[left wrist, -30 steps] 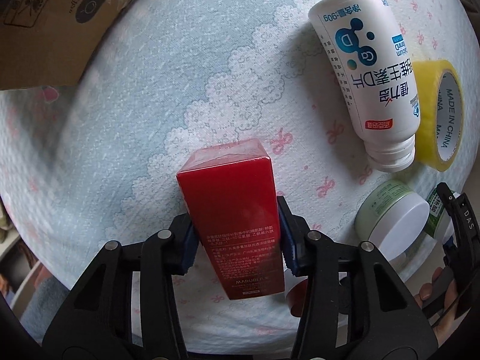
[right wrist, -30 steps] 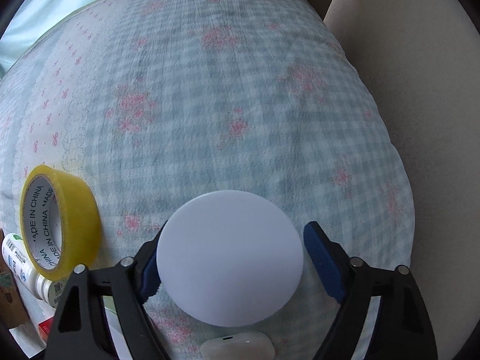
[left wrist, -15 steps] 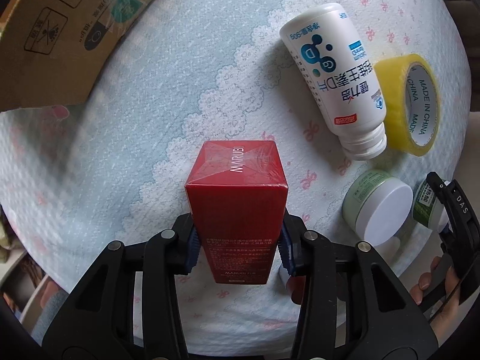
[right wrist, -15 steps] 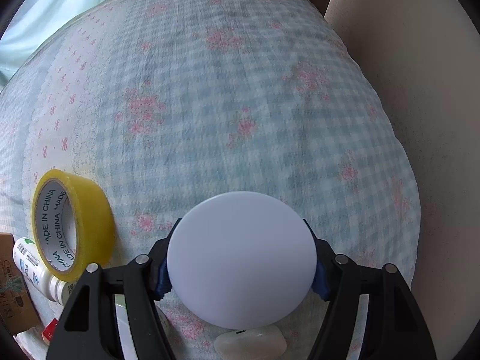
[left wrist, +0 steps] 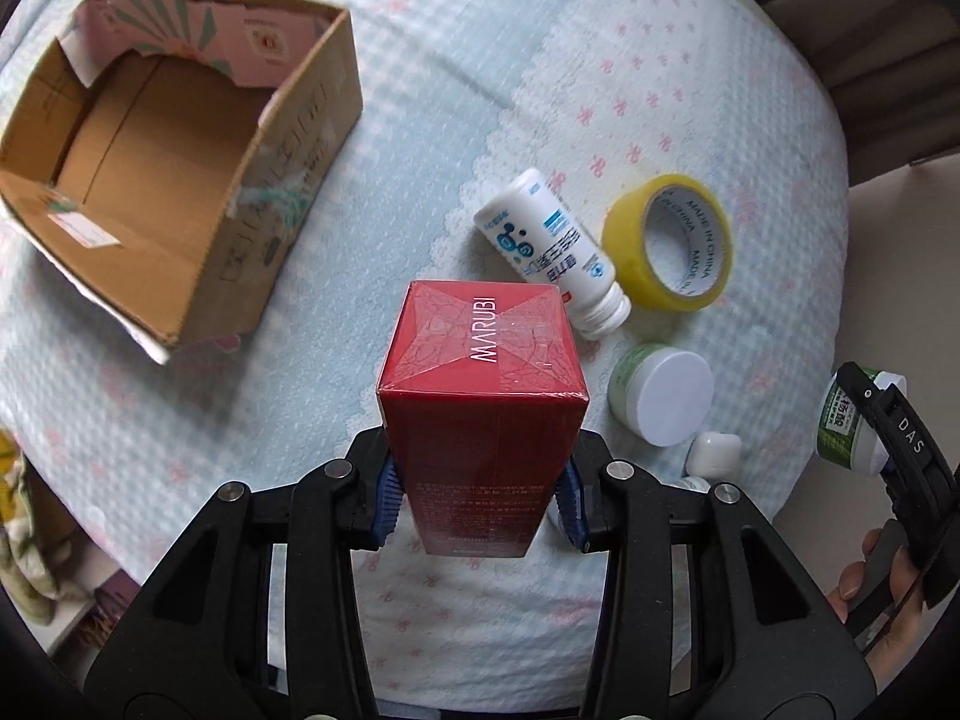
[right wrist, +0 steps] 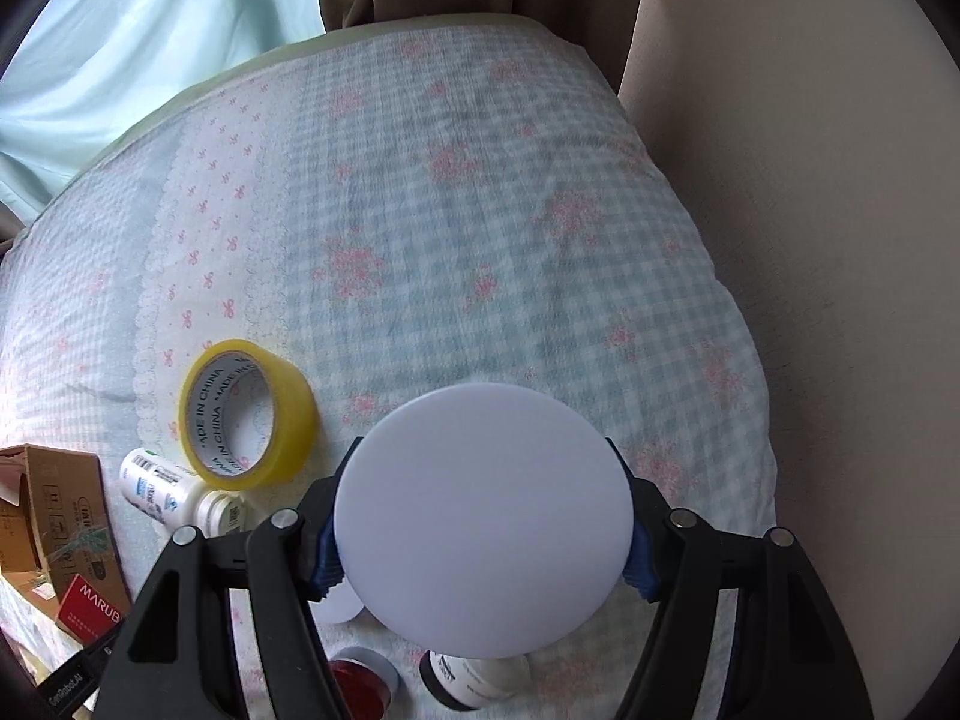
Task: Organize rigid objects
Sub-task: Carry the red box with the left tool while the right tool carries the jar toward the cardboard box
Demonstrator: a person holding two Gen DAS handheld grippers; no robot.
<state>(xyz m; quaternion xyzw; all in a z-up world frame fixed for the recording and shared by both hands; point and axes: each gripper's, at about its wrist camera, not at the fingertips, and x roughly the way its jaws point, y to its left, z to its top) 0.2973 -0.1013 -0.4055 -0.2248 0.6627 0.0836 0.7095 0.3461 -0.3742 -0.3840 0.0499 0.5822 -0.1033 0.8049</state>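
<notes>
My left gripper is shut on a red MARUBI box and holds it above the bed. It also shows in the right wrist view. An open cardboard box lies to the upper left. My right gripper is shut on a jar with a white round lid, lifted off the bed; in the left wrist view the jar shows green-labelled. A white bottle lies on its side by a yellow tape roll.
A green jar with a white lid and a small white case lie on the checked bedcover. A red-topped jar and a dark-necked bottle sit below my right gripper. A beige cushion is right.
Both grippers have risen with their loads. The left one pulled back, bringing the cardboard box into view. The right one closed on the white-lidded jar and lifted it.
</notes>
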